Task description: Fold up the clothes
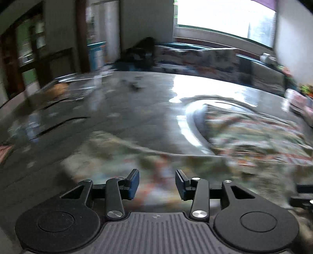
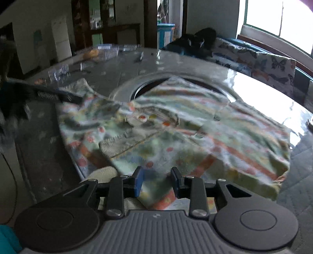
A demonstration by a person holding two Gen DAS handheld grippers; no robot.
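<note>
Here, patterned garment (image 2: 176, 125) lies rumpled, sleeve lapped over its middle, on the worktop (image 2: 254, 82) — hem at 6 o'clock | right tongs (image 2: 156, 181) agape astride the hem, nothing pinched | left tongs (image 1: 157, 183) agape over cloth — likely poised for a fold.

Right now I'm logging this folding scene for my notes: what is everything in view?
Garment: one, pale with orange, green and blue print, spread on the table, partly over its round inset.
Table: one, grey and glossy, with a round inset ring.
Clear plastic containers: several, far left edge of the table.
Butterfly-print cushion: one, white patterned, beyond the table.
Dark bundle: one, black, on the seat behind the table.
Window: one, bright, back wall.
Left gripper: black, blue pads, jaws open over the cloth.
Right gripper: black, blue pads, jaws open at the garment's near edge.
</note>
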